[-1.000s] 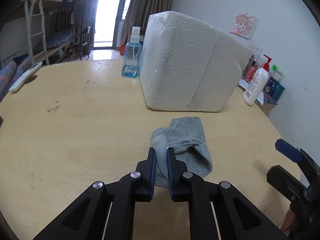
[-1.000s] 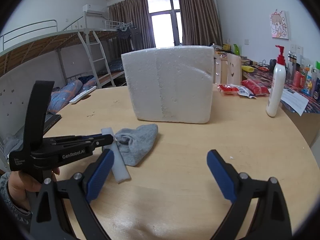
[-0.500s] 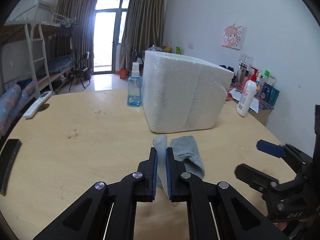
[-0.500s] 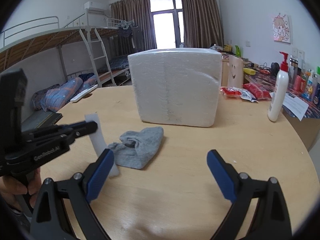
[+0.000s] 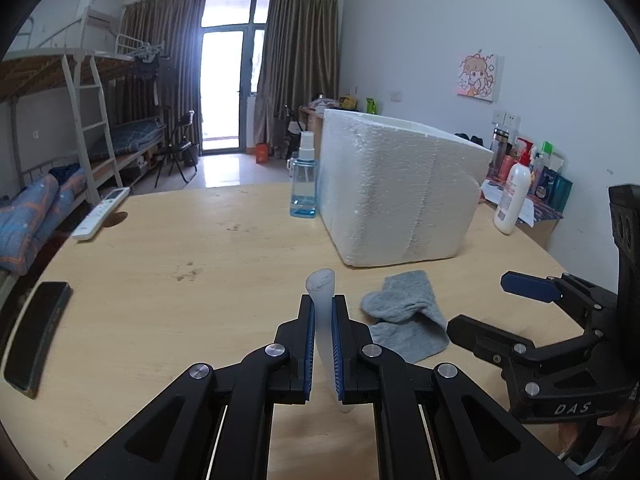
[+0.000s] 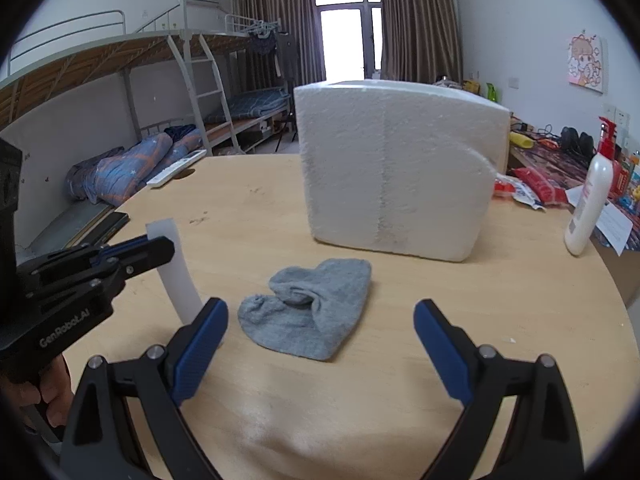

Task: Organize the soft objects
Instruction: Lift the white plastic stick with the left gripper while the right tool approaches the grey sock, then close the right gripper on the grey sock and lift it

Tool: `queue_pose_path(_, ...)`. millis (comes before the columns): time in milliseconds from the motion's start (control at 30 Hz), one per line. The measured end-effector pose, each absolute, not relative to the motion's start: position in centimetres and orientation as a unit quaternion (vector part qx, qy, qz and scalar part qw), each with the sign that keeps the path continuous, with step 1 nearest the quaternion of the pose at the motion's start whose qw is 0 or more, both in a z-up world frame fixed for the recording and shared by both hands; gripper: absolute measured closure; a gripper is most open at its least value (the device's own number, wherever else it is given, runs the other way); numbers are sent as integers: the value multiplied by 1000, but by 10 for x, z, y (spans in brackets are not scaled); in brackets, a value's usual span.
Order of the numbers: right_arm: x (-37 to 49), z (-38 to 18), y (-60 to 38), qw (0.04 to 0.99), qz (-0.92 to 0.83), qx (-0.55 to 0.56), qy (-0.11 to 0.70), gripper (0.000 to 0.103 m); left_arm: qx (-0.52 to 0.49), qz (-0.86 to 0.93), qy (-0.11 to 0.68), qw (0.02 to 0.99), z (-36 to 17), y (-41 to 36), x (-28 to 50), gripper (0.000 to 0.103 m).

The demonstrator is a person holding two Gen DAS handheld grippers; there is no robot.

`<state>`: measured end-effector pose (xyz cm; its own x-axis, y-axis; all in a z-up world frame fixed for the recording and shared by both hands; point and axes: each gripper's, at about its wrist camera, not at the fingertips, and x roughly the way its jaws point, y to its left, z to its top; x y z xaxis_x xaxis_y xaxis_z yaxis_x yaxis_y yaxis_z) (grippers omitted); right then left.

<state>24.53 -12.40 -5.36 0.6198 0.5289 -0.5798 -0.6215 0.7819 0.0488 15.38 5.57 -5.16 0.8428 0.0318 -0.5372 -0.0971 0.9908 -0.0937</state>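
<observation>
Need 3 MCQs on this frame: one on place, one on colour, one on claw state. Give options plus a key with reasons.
1. Where does the sock lie?
A. on the table, in front of the foam box
B. on top of the foam box
C. in the right claw

2. What colour is the sock?
A. red
B. grey
C. black

3. What is the state of the left claw?
A. open and empty
B. shut on the sock
C. shut on the white strip

Key: 1 A, the sock rests flat on the wood, nearer than the box. 2 B, the knit is grey. 3 C, the blue pads pinch the strip; the right claw gapes open.
</observation>
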Motion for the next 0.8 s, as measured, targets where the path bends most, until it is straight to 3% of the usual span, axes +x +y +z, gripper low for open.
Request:
queue_pose_path(633,270,-73,-87,868,309,-115,373,14,-48,39,280,958,-54,64,154,95)
queue_pose_path(800,272,-81,-81,864,297,-136,384,29,-53,36,280,958,-54,67,154,95)
